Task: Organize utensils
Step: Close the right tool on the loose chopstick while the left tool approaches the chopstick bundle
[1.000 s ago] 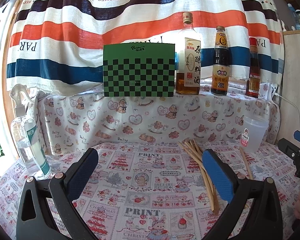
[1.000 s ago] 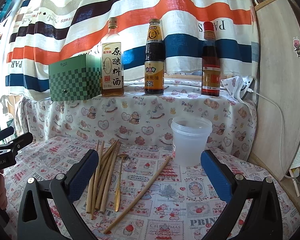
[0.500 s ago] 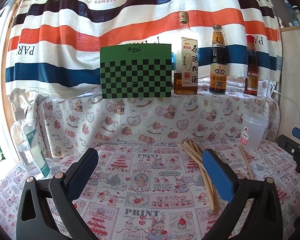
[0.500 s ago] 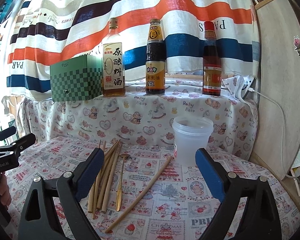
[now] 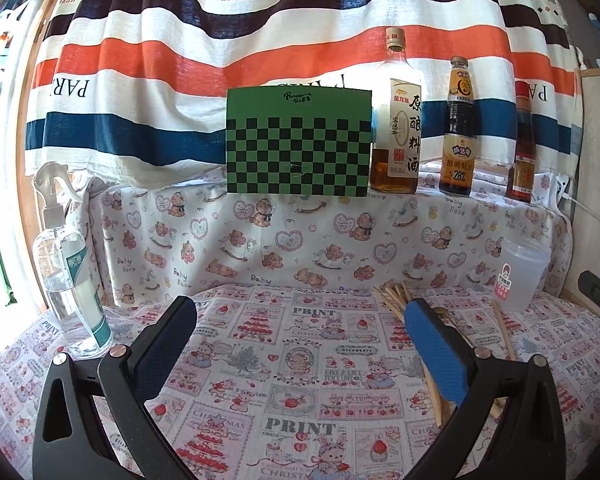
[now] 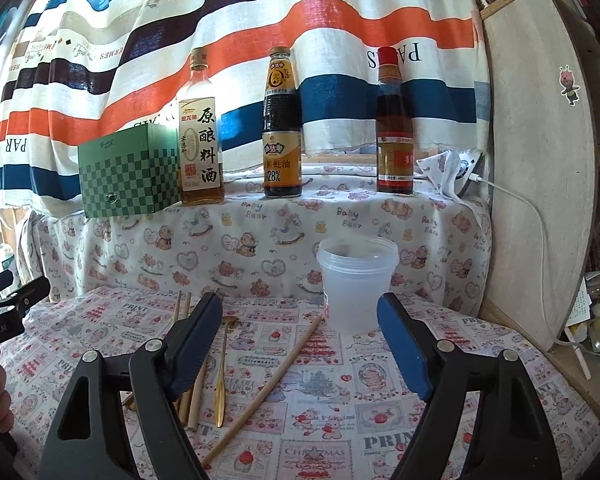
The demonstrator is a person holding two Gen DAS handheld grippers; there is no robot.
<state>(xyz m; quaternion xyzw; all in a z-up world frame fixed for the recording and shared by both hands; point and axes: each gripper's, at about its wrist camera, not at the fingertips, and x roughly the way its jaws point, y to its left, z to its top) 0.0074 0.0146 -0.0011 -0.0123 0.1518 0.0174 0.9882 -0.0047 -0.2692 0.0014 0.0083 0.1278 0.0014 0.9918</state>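
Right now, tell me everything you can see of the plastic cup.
The cup is a translucent, frosted plastic tub with a thicker rim band, tapering slightly toward its base. It stands upright, open at the top, lidless, and looks empty. A small red and white sticker sits on its side. It rests on the printed tablecloth at the back, in front of the raised shelf. The single loose chopstick ends close to its base; contact is unclear. Neither gripper touches it.
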